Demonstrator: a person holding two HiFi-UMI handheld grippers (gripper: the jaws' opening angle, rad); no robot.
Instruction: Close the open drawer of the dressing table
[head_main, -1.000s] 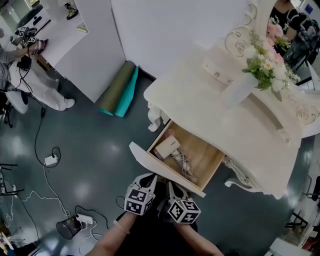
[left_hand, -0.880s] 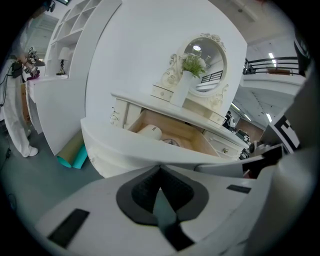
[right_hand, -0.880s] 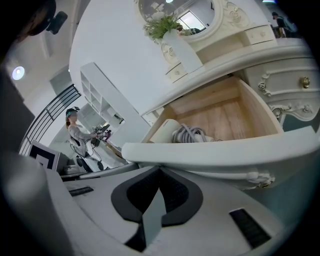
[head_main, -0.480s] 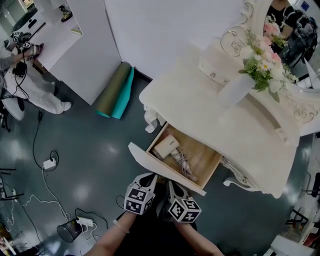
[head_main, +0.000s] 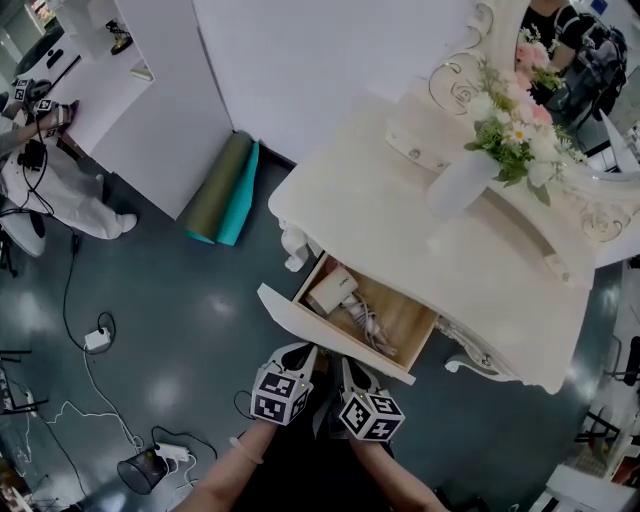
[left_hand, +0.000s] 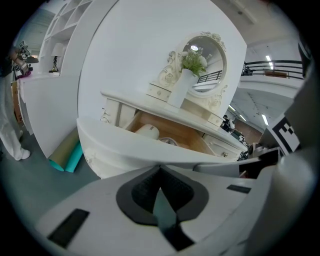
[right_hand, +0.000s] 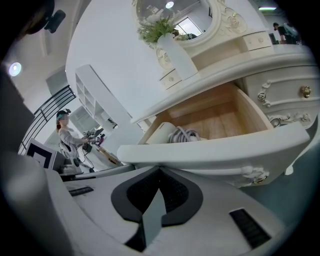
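- The drawer (head_main: 385, 318) of the dressing table (head_main: 400, 215) stands pulled out at the centre of the head view, its wooden inside open to the camera. It holds a white boxy appliance (head_main: 333, 290) and a coil of cable (head_main: 365, 322).
- The drawer front (head_main: 315, 328) runs as a pale curved band from centre-left towards lower right, facing the person.
- The left gripper (head_main: 300, 358) and the right gripper (head_main: 350, 372) sit side by side just below that band, both aimed at it. Two contact points spread along the panel would likely push it in squarely rather than skew it, which seems to be why they are held level and close together.
- In the left gripper view the left gripper (left_hand: 160, 167) has its dark pads drawn together, with only a thin sliver of floor showing behind. Nothing is gripped, and the tips lie right at the drawer front (left_hand: 150, 150), apparently touching it.
- The right gripper (right_hand: 160, 170) is the same: jaws closed on nothing, tips up against the lower edge of the drawer front (right_hand: 215, 152).
- Closed jaws give a blunt, firm nose for pushing, so no grasp is needed here.
- The vase of flowers (head_main: 460, 180) stands on the tabletop at upper right, well away from the drawer.
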